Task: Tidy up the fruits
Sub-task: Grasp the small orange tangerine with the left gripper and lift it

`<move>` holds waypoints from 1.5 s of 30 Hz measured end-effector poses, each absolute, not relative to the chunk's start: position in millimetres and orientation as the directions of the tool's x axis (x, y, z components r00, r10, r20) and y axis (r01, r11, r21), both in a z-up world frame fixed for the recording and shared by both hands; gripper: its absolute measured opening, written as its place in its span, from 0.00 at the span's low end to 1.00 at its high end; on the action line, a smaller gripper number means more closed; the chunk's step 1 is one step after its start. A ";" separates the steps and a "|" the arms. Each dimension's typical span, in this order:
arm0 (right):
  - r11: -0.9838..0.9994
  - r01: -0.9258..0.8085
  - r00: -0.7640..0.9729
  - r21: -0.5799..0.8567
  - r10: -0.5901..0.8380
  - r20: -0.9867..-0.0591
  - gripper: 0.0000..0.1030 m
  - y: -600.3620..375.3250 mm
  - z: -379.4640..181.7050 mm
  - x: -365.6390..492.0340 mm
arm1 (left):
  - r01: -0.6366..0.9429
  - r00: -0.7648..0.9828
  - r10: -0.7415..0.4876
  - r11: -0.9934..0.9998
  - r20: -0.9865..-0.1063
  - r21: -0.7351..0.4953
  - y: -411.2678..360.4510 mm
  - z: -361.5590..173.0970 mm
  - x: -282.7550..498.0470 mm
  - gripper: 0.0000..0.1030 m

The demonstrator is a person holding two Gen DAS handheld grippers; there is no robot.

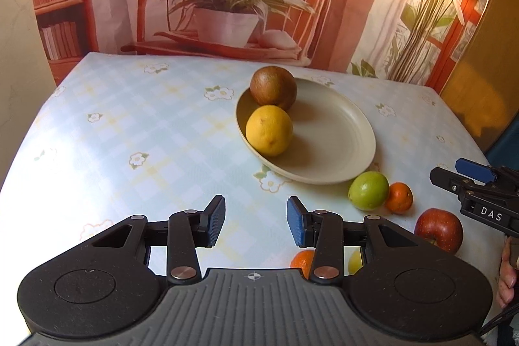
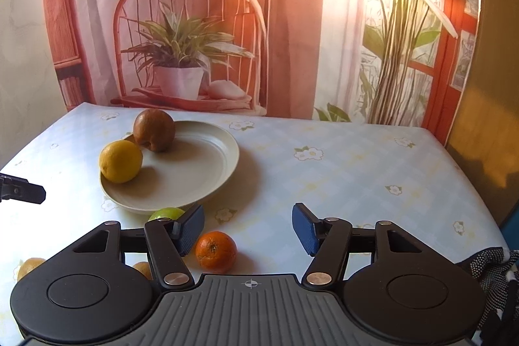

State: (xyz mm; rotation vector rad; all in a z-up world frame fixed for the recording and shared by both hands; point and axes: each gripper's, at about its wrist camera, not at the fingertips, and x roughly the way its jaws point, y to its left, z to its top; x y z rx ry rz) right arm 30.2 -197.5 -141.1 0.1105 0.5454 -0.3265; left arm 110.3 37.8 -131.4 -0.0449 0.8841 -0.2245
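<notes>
Two fruits are already sitting in the cream plate (image 1: 343, 132): a brown round fruit (image 1: 273, 87) at the far left rim and a yellow citrus (image 1: 269, 130) just nearer, the two touching. The rest are waiting on the checked tablecloth (image 1: 129, 125) near the plate's near-right edge: a green fruit (image 1: 368, 190) touching a small orange (image 1: 399, 197), a red apple (image 1: 438, 229) nearer still, and two more pieces partly hidden behind the left gripper's linkage. The left gripper (image 1: 256, 221) is hovering with its jaws spread and nothing between them, over bare cloth to the left of the loose fruit. The right gripper (image 2: 248, 231) is likewise hanging open and empty, and in its own view the small orange (image 2: 216, 250) is lying just beside its left finger rather than centred in the gap. The step in hand looks like picking that orange, so the right tool is needing a small shift left to straddle the fruit at its widest part before closing. A gentle, level squeeze should be keeping the round skin from squirting out, and the green fruit (image 2: 167, 213) close behind is worth avoiding. The open right half of the plate is offering the safest landing spot.
</notes>
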 end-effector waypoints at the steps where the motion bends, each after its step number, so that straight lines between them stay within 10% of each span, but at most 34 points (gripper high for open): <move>1: 0.943 0.333 0.801 0.023 -0.270 -0.534 0.53 -197.5 -141.6 30.6 | 0.177 0.598 -0.220 0.974 -0.771 -0.140 36.9 -134.3 111.0 0.43; 45: 0.956 0.284 0.773 0.076 -0.181 -0.608 0.52 -184.1 -141.6 19.1 | 0.191 0.408 -0.372 0.928 -0.834 -0.321 37.6 -178.8 124.8 0.30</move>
